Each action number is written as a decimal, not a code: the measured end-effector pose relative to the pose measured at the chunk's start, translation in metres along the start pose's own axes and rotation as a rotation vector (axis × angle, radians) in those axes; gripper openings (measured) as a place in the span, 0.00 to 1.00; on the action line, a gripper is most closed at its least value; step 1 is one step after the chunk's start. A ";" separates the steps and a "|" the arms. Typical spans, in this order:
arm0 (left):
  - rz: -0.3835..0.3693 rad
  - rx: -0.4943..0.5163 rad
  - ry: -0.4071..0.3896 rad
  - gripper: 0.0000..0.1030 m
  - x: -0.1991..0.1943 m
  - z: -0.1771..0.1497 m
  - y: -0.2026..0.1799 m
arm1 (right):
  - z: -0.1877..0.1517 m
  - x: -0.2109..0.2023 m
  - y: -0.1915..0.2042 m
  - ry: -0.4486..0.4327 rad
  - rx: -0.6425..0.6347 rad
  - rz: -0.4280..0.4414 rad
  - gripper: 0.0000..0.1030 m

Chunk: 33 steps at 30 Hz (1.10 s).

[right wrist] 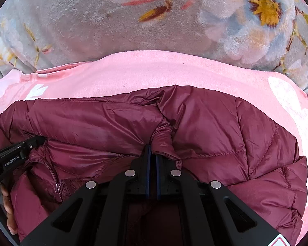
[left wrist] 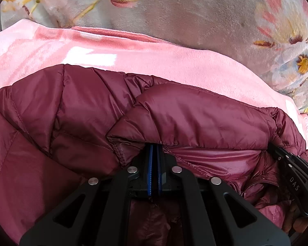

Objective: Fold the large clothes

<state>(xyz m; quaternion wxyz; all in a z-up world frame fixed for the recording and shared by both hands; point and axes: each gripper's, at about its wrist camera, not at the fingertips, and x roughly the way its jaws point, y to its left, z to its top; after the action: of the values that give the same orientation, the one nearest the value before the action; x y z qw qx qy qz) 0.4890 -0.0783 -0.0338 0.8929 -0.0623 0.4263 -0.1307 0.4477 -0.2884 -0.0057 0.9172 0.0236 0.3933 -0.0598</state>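
The left gripper (left wrist: 154, 149) and the right gripper (right wrist: 153, 150) are each clamped on the near edge of the dark red puffer jacket (left wrist: 76, 112), and I think the slippery shiny fabric could slide out of the closed jaws, because each pinches only a thin seam. If one side slips, the fold would become crooked. The quilted jacket fills the lower half of both frames, lying on a pink blanket (right wrist: 133, 71) over a grey floral blanket (right wrist: 71, 20), its zipper (right wrist: 58, 182) at lower left.

Glossy quilted jacket (left wrist: 76, 110), plush blanket (left wrist: 174, 61)
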 end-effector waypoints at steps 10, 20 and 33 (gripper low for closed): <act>0.015 0.013 -0.001 0.03 0.001 0.000 -0.002 | 0.000 0.000 -0.002 0.001 0.010 0.009 0.02; -0.034 -0.030 -0.004 0.03 -0.002 0.002 0.009 | -0.001 -0.007 0.000 -0.007 0.023 0.012 0.04; -0.228 -0.130 0.039 0.40 -0.208 -0.135 0.084 | -0.187 -0.247 -0.067 0.028 0.162 0.128 0.57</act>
<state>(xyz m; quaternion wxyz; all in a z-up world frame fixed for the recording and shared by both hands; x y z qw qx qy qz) 0.2738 0.0614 0.0180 0.8579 -0.1655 0.4414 -0.2045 0.1355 -0.3151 0.0443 0.9085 0.1236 0.3978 -0.0324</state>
